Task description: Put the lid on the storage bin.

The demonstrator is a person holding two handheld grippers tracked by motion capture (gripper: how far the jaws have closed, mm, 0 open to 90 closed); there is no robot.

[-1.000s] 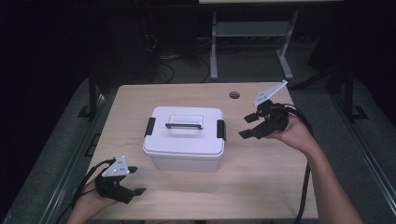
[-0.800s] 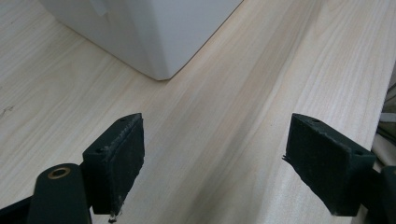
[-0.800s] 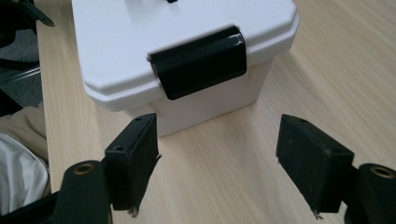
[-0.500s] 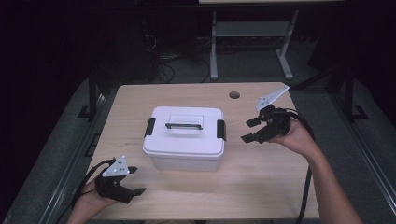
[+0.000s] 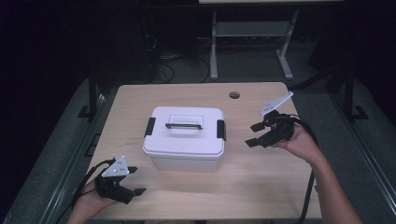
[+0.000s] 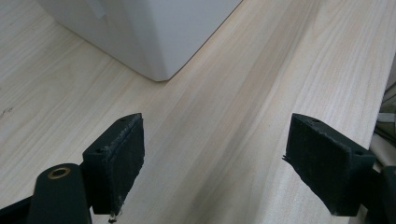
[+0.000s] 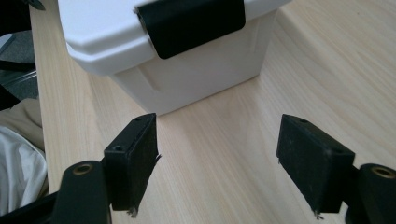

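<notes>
A white lidded storage box stands in the middle of the wooden table, with a handle on top and a black latch at each end. My right gripper hovers just right of the box, open and empty, jaws pointed at the right latch. In the right gripper view the box fills the top, with bare wood between the pads. My left gripper rests open near the front left edge, empty. One box corner lies ahead of its jaws.
A round cable hole sits in the table near the far edge. Beyond the table stands a metal frame on a dark floor. Cables trail from both grippers off the table sides.
My right gripper has come down a little and nearer to the front beside the box's right end. The left gripper has stayed put.
</notes>
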